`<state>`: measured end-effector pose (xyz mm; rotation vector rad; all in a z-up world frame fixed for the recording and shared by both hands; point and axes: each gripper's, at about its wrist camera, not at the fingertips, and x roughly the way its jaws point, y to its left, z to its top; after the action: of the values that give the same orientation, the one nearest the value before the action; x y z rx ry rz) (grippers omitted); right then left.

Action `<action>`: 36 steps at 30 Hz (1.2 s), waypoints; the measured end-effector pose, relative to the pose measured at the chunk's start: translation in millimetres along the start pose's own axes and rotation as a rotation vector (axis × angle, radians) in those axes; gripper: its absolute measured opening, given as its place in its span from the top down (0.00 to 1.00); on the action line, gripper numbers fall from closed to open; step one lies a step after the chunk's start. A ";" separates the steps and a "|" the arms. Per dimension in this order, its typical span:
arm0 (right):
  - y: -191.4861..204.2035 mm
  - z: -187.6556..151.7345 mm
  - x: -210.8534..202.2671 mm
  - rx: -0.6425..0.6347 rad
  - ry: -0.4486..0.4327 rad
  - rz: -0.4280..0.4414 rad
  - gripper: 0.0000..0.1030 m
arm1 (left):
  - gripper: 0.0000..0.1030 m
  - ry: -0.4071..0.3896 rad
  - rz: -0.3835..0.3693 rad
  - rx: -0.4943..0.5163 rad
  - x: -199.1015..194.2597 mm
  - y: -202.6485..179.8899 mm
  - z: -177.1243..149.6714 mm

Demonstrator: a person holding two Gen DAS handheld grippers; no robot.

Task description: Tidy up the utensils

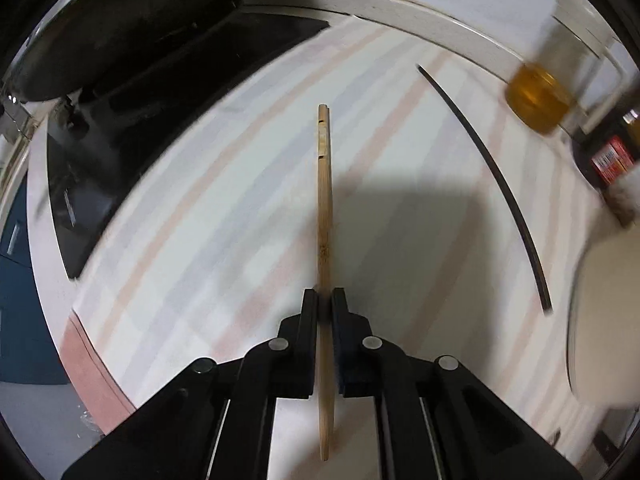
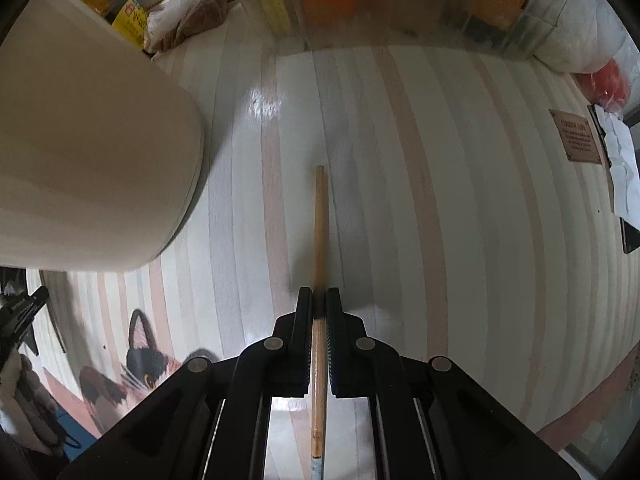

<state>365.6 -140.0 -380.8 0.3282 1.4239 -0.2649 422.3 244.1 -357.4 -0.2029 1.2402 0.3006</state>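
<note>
Left claw: the left claw (image 1: 324, 300) is closed on a bamboo stick (image 1: 323, 200), which runs straight forward between the two fingers and also sticks out behind them toward the camera.
Bamboo stick: flat and pale brown, with small notches near its far end; it is held above the counter (image 1: 200, 220), its shadow falling to the right.
Black stick: a thin black stick (image 1: 492, 176) lies on the striped cloth to the right of the bamboo one, well apart from it.
Pan: a dark pan (image 1: 132, 28) fills the upper left of the left wrist view.
Jar: an amber jar (image 1: 538, 100) stands at the upper right, blurred.
Right claw: the right claw (image 2: 319, 300) is clamped on a wooden stick (image 2: 319, 220), round and orange-brown, pointing forward along the fingers.
Wooden stick: its rear end passes back between the fingers; whether its tip touches the counter cannot be told.
Pot: a large cream pot (image 2: 92, 152) stands close on the left of the right claw.
Cloth: pastel stripes, with a cat print (image 2: 140, 364) at lower left.
Clear box: a clear box (image 2: 400, 12) sits at the far edge.
</note>
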 end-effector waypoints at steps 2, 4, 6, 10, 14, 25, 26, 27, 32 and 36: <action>-0.5 -5.7 0.2 -0.026 0.021 -0.005 0.94 | 0.96 0.025 -0.039 0.019 -13.3 -8.9 -29.0; -3.0 -15.0 -0.3 -0.052 0.044 -0.021 0.94 | 0.96 0.065 -0.089 0.039 -28.6 -24.2 -66.8; -11.4 -25.6 -0.6 -0.076 0.069 -0.027 0.94 | 0.96 0.107 -0.135 0.078 -44.4 -46.2 -108.5; -33.8 -43.0 -2.2 -0.147 0.105 -0.050 0.94 | 0.96 0.208 -0.231 0.192 -72.5 -96.3 -184.6; -51.3 -51.8 -3.9 -0.207 0.118 -0.046 0.94 | 0.95 0.218 -0.223 0.297 -89.9 -138.9 -216.7; -81.6 -34.9 -1.5 -0.214 0.198 0.061 0.89 | 0.70 0.218 -0.167 0.315 -95.2 -179.2 -184.4; -85.9 -31.2 -2.2 -0.194 0.194 0.070 0.87 | 0.69 0.220 -0.150 0.321 -94.7 -182.8 -179.9; -88.3 -25.6 -2.2 -0.175 0.183 0.079 0.84 | 0.67 0.220 -0.142 0.327 -96.0 -188.4 -178.5; -78.8 1.9 -1.6 -0.199 0.152 0.045 0.81 | 0.63 0.209 -0.088 0.352 -96.4 -204.6 -160.6; -65.8 6.9 2.8 -0.237 0.171 -0.041 0.81 | 0.66 0.169 -0.087 0.404 -103.0 -221.9 -159.3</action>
<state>347.8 -203.5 -387.0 0.1292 1.6136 -0.1009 323.2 -26.7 -312.1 0.0678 1.4276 -0.0464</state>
